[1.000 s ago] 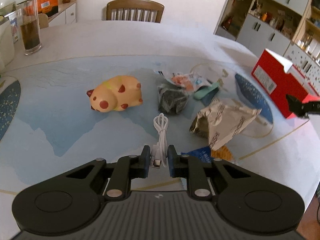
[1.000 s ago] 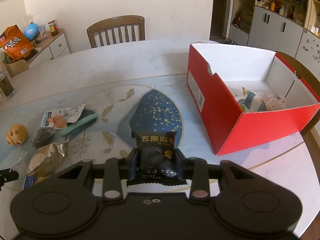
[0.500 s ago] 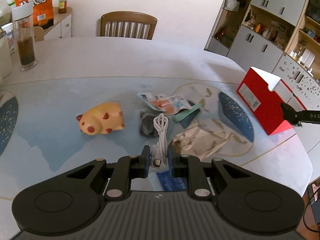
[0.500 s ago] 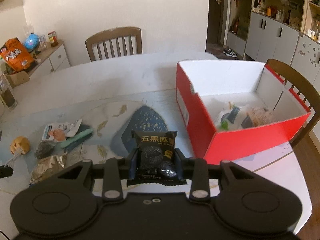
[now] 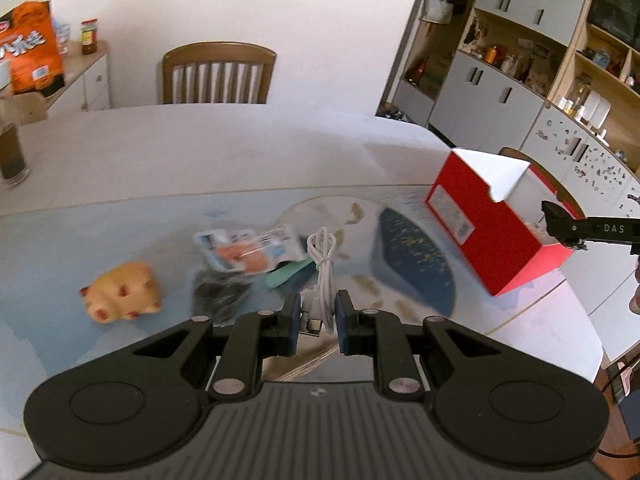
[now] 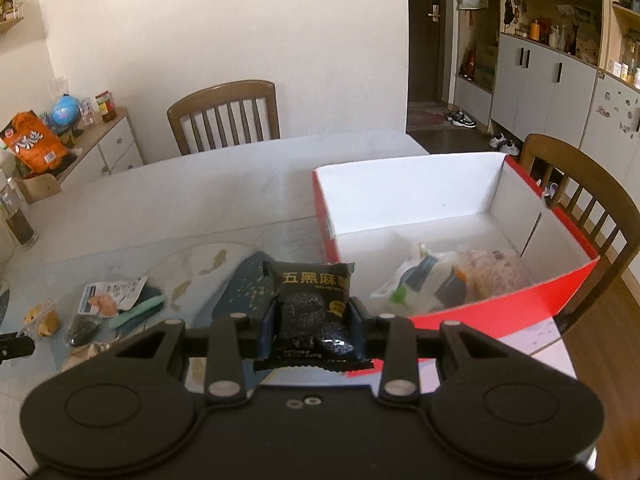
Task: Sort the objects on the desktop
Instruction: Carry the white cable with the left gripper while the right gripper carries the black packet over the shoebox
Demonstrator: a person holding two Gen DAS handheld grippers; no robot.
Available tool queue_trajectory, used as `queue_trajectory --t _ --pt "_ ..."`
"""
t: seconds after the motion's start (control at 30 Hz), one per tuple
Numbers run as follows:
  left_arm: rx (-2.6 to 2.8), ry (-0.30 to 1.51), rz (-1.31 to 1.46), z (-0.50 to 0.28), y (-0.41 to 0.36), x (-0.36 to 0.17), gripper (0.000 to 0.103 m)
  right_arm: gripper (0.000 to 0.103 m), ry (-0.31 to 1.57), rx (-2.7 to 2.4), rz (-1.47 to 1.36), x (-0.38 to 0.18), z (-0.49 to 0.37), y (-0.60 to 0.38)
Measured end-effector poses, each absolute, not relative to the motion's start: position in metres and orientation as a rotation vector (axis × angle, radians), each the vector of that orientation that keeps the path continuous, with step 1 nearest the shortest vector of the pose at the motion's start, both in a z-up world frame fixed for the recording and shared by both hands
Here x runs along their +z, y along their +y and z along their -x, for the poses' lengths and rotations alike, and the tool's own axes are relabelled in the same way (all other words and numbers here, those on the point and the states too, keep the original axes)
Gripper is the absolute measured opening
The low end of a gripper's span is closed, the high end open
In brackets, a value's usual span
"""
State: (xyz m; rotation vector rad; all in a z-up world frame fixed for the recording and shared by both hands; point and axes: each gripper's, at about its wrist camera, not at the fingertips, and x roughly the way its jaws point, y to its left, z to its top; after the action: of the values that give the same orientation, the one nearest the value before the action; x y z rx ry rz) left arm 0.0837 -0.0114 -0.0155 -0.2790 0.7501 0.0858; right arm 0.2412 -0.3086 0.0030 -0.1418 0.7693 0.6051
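The left gripper (image 5: 317, 322) is clamped on a coiled white cable (image 5: 322, 258), which sticks up between its fingers at the lower middle of the left wrist view, above the table (image 5: 224, 152). Beyond it, left of centre, lie a yellow spotted pig toy (image 5: 124, 298), a dark packet (image 5: 218, 298), a white snack wrapper (image 5: 248, 248) and a green strip (image 5: 288, 274). The red box (image 5: 486, 232) stands at the right of that frame.

The right gripper (image 6: 312, 332) squeezes a black snack packet (image 6: 314, 312) upright at the lower middle of its own view. Just to the upper right sits the red box (image 6: 492, 308), open at the top, with bagged items (image 6: 436, 276) on its white floor. A wooden chair (image 6: 226, 116) stands past the table's far edge.
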Motion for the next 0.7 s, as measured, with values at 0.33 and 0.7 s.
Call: queue_trajectory --t 0.33,0.7 --pt "0.055 0.736 0.256 -0.132 -0.069 -0.004 0.017 0.036 0.77 0.637 0.13 0.011 -0.284 -0.343" --pt "0.017 0.725 0.237 -0.178 -0.129 0.006 0.017 0.036 0.778 0.675 0.153 0.012 -0.321 -0.373"
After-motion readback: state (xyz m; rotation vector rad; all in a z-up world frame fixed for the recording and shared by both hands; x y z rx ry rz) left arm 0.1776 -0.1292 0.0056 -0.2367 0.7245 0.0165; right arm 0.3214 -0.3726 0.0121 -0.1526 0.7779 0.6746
